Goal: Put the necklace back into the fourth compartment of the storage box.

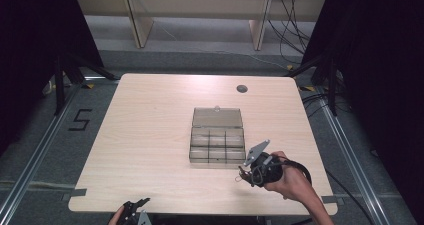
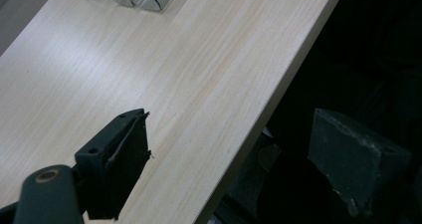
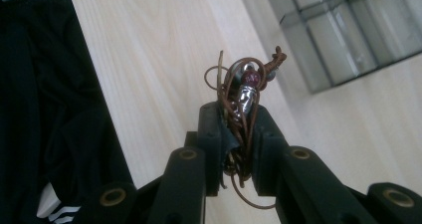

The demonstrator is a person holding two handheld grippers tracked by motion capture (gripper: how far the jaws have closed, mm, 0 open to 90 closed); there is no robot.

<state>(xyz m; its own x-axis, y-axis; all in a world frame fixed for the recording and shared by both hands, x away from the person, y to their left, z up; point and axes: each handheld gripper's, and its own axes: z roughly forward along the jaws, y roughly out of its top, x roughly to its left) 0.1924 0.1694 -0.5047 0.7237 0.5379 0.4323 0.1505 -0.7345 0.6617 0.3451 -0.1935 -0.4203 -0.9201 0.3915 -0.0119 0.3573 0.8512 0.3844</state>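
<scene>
A tangled brown leather cord bracelet with silver and red beads (image 3: 244,92) is pinched tight in the right gripper (image 1: 245,174) jaws, held above the worktop (image 1: 150,150) near its front right corner, just beside the clear plastic compartment box (image 1: 217,144). The left gripper (image 2: 130,134) is parked at the front edge, jaws spread wide, nothing between them.

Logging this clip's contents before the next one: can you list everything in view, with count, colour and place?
compartment box: one, clear plastic, lid open, middle of the table
cord bracelet: one, brown with silver and red beads, clamped in the right gripper
table: one, light wood, with a grommet near its far edge
shelf unit: one, beige, beyond the table
left gripper: black, open, at the table's near edge
right gripper: black, shut on the bracelet, near the box
</scene>
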